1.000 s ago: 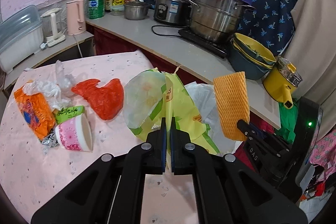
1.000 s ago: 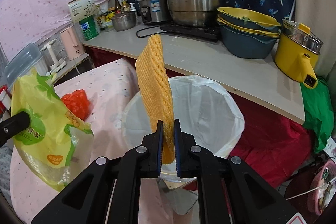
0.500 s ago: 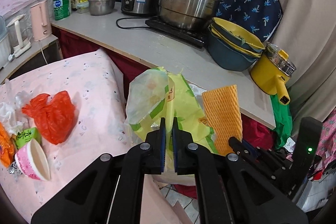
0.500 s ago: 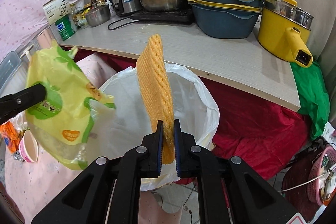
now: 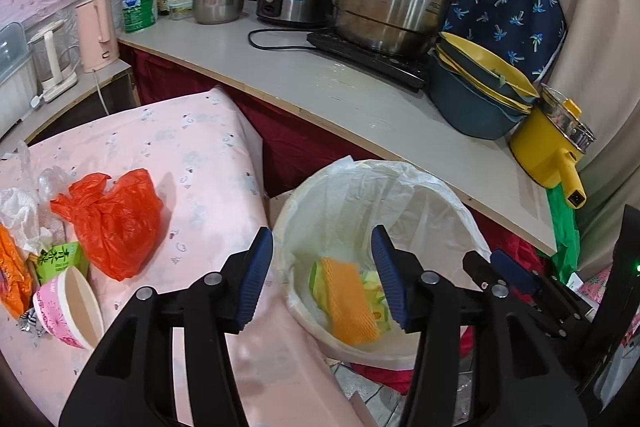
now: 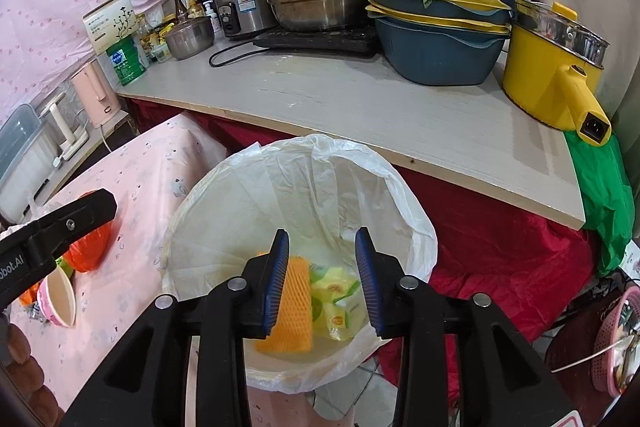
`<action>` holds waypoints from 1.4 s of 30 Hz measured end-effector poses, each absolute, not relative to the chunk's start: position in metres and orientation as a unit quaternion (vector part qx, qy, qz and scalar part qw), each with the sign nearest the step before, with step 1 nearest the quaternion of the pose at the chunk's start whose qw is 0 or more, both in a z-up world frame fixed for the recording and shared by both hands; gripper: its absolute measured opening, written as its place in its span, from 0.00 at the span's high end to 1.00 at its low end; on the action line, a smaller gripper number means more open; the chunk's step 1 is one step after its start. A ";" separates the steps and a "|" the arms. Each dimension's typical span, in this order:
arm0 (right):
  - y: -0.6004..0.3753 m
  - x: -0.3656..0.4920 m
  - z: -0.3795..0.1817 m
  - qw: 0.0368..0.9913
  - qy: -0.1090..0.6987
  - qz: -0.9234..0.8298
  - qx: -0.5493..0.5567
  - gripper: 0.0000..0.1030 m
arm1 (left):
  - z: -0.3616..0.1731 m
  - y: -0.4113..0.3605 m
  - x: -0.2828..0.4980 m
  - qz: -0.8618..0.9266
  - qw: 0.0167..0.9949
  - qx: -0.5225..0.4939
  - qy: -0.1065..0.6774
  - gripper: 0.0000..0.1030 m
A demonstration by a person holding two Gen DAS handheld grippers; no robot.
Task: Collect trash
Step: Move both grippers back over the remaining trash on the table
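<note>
Only my left view shows the red bag (image 5: pixel 110 223) on the table (image 5: pixel 200 155); both grippers (image 5: pixel 322 277) (image 6: pixel 322 279) are opening, empty, over the bin (image 6: pixel 224 227); inside lie the orange net (image 6: pixel 292 307) and yellow bag (image 6: pixel 336 303).

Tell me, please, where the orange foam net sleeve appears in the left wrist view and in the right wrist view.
Left wrist view: the orange foam net sleeve lies inside the lined trash bin, low and centre, on a yellow-green bag.
Right wrist view: the sleeve lies in the bin, low and centre, beside the bag.
Shared landmark: the yellow electric pot on the counter.
</note>
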State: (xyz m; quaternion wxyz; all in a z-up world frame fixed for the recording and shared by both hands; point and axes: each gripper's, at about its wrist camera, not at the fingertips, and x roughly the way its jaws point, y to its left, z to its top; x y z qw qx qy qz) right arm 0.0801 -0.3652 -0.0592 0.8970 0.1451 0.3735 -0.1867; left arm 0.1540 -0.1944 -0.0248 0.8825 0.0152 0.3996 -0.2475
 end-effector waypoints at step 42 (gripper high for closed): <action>-0.187 0.080 -0.008 0.929 0.359 -0.059 0.060 0.50 | -0.013 0.022 0.108 -0.054 0.916 -0.027 0.398 0.42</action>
